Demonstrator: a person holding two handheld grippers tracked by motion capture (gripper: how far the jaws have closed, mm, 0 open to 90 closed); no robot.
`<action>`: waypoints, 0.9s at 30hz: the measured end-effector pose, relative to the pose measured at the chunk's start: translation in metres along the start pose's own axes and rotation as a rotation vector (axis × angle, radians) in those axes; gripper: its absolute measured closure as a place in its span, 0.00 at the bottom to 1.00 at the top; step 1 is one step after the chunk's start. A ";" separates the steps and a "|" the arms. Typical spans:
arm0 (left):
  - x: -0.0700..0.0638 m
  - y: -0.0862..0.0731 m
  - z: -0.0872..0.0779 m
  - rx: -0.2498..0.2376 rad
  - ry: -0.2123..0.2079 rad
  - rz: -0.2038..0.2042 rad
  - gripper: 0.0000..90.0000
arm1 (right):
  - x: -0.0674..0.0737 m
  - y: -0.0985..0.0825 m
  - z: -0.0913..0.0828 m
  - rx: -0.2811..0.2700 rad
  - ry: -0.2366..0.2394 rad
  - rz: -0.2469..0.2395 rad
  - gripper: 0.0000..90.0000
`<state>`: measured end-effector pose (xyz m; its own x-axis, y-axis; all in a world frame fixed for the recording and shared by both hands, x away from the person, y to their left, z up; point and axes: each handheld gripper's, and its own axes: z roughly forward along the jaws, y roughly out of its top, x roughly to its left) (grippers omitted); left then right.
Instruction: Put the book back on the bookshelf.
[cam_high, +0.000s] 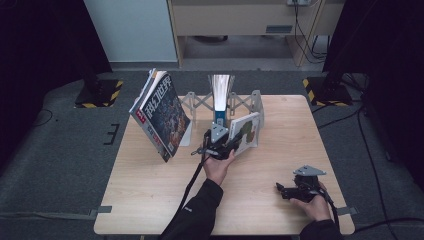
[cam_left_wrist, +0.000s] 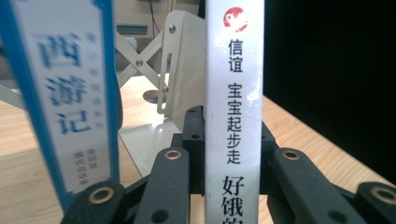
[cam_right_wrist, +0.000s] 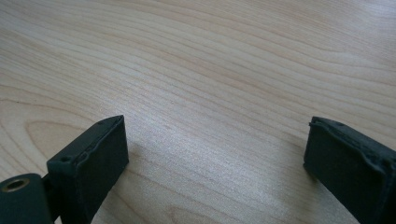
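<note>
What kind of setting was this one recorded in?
Probably a lab or studio set up for recording, not a home. A lone wooden table stands on grey carpet, with black curtains at both sides, hazard-striped stand bases at the far corners and loose cables across the floor.

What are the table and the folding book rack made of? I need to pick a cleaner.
The table looks like pale wood or wood-look laminate: grain lines show, with a dull sheen. The rack seems to be white-painted metal: thin flat plates joined by rivets.
</note>
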<state>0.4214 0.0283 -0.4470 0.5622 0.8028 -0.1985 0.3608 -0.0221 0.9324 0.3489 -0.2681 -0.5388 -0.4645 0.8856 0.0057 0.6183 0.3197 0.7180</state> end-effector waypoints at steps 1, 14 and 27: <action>0.000 -0.001 0.002 0.003 0.003 0.000 0.83 | 0.000 0.000 0.000 0.000 0.000 -0.001 0.07; 0.005 -0.021 0.006 -0.004 0.024 0.029 0.82 | 0.001 0.000 0.000 0.001 0.005 -0.005 0.07; 0.003 -0.061 0.002 0.161 0.014 0.100 0.81 | 0.002 0.000 0.001 0.005 0.000 -0.001 0.06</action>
<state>0.4023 0.0311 -0.5045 0.5910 0.8001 -0.1024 0.4188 -0.1958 0.8867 0.3486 -0.2660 -0.5388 -0.4653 0.8851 0.0049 0.6207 0.3224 0.7147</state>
